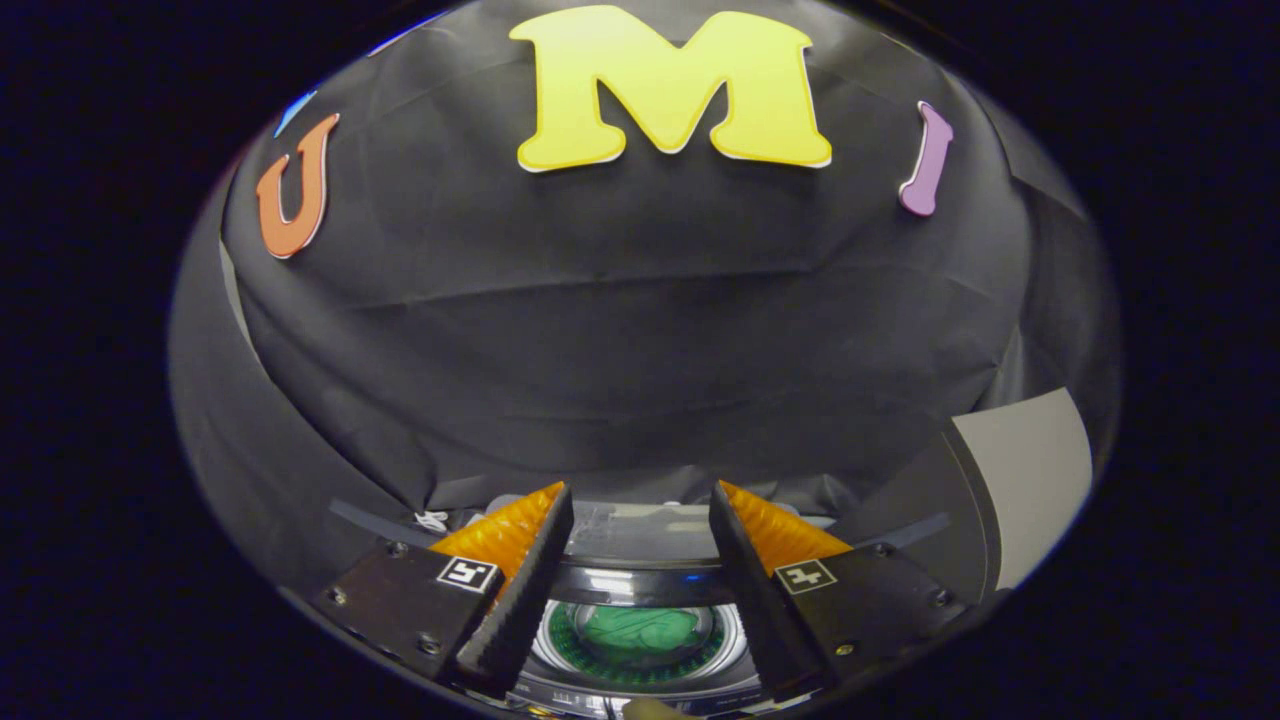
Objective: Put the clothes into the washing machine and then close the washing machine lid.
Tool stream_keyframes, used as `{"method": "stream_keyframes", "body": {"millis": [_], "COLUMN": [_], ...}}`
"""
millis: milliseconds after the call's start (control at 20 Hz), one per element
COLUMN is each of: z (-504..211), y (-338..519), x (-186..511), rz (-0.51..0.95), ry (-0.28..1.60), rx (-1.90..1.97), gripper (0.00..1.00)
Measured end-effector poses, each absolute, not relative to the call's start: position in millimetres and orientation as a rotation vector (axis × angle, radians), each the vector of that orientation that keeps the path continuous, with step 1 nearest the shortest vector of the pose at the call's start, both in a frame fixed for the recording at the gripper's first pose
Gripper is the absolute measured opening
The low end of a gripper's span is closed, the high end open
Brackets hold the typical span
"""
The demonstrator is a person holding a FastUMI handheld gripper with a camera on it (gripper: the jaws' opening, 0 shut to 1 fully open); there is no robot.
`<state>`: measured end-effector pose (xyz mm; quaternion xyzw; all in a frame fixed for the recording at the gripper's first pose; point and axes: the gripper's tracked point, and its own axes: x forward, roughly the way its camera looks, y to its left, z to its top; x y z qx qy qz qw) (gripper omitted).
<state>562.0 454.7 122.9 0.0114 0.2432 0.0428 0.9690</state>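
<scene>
A small top-loading washing machine [640, 540] sits below and just ahead of my fingers. Its round drum [640, 640] shows between the two fingers, with a green cloth [640, 632] lying crumpled inside. A glossy dark band with light glare runs across the machine's top behind the drum; I cannot tell whether a clear lid lies over the opening. My gripper [640, 490] is open and held above the machine, its fingers wide apart with nothing between them.
The black cloth wall [640, 350] rises close behind the machine. A pale grey panel [1035, 480] stands at the right. Something small and white [432, 520] lies beside the machine past the left finger.
</scene>
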Motion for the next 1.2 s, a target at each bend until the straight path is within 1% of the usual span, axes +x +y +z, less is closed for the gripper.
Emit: {"method": "stream_keyframes", "body": {"millis": [500, 650, 900, 1200], "z": [94, 75, 43, 46], "y": [452, 451, 449, 446], "x": [516, 496, 472, 455], "rz": [0.093, 0.099, 0.104, 0.113], "ry": [0.488, 0.51, 0.563, 0.55], "rx": [0.004, -0.002, -0.035, -0.048], "gripper": [0.87, 0.89, 0.88, 0.88]}}
